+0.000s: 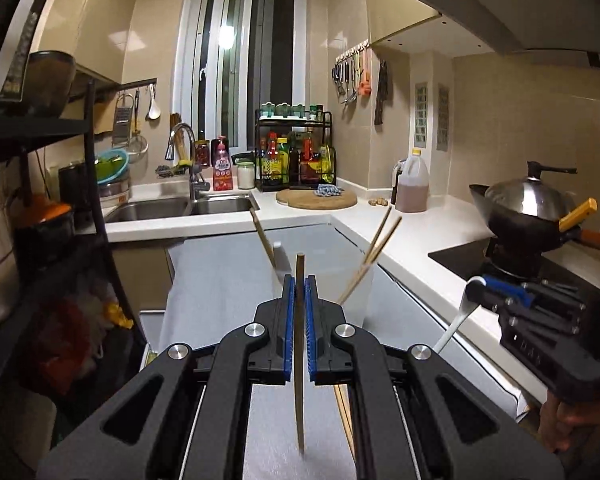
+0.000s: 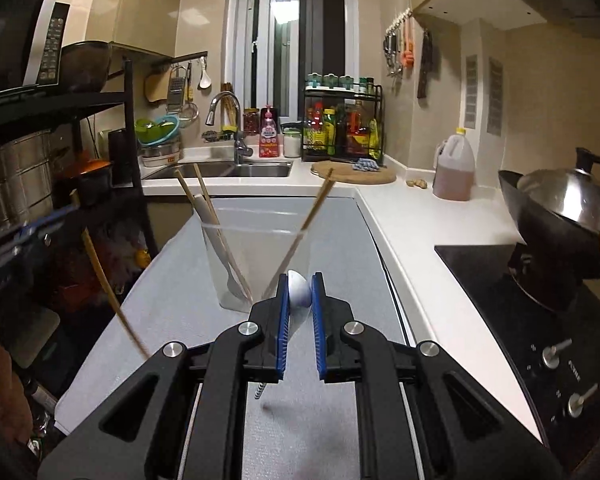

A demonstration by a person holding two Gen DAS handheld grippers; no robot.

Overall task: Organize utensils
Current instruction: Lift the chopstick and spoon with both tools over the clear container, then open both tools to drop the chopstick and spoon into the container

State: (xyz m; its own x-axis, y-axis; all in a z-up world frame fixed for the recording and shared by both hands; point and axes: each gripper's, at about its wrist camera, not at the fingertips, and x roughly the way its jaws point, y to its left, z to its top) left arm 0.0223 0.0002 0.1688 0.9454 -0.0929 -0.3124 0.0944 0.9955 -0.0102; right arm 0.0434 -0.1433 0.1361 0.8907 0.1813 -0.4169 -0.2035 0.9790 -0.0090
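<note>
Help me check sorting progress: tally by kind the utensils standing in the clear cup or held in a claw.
chopstick: 4 (3 in the cup, 1 in the left claw)
fork: 1 (in the cup)
spoon: 1 (in the right claw)
Total: 6

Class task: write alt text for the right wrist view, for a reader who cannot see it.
The right gripper pinches a white spoon between its blue fingers, above a grey mat. Ahead stands a clear cup holding chopsticks and a fork.
</note>
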